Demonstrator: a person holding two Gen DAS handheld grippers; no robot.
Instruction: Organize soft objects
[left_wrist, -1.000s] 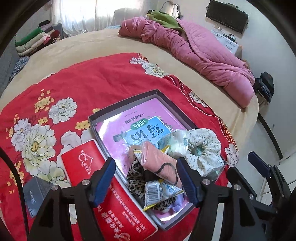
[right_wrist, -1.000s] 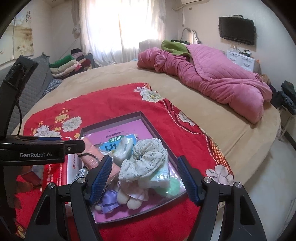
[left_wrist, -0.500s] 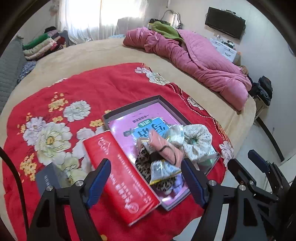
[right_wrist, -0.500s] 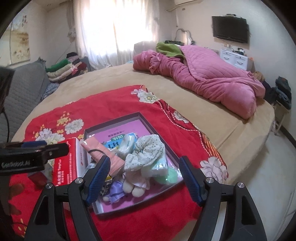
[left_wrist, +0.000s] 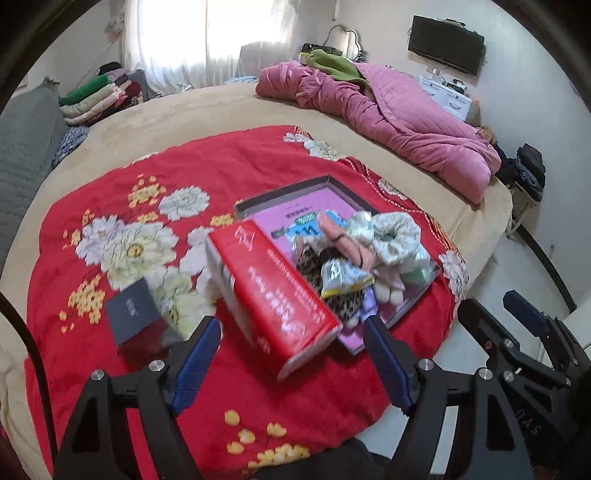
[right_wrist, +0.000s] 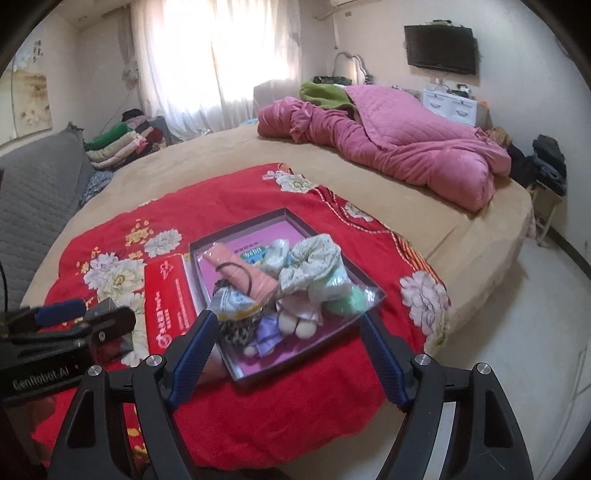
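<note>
A shallow dark tray (left_wrist: 295, 189) (right_wrist: 243, 225) with a pink lining lies on a red floral blanket (left_wrist: 221, 162) (right_wrist: 221, 192). It holds a pile of soft things: a floral scrunchie (left_wrist: 395, 236) (right_wrist: 314, 258), a rolled pink cloth (left_wrist: 343, 243) (right_wrist: 243, 273), a leopard-print piece (left_wrist: 314, 269) (right_wrist: 236, 328), packets and small plush bits. My left gripper (left_wrist: 291, 362) is open and empty, well back from the tray. My right gripper (right_wrist: 286, 358) is open and empty, in front of the tray's near edge.
A red box (left_wrist: 269, 291) (right_wrist: 166, 306) lies left of the tray, a small dark box (left_wrist: 133, 310) farther left. A pink quilt (right_wrist: 399, 147) lies at the back right of the round bed. Folded clothes (right_wrist: 118, 144) are stacked at back left. The floor (right_wrist: 517, 332) is on the right.
Both grippers have pulled back and up from the tray, so it looks smaller and farther. Both stayed open and empty. The soft pile has not moved.
</note>
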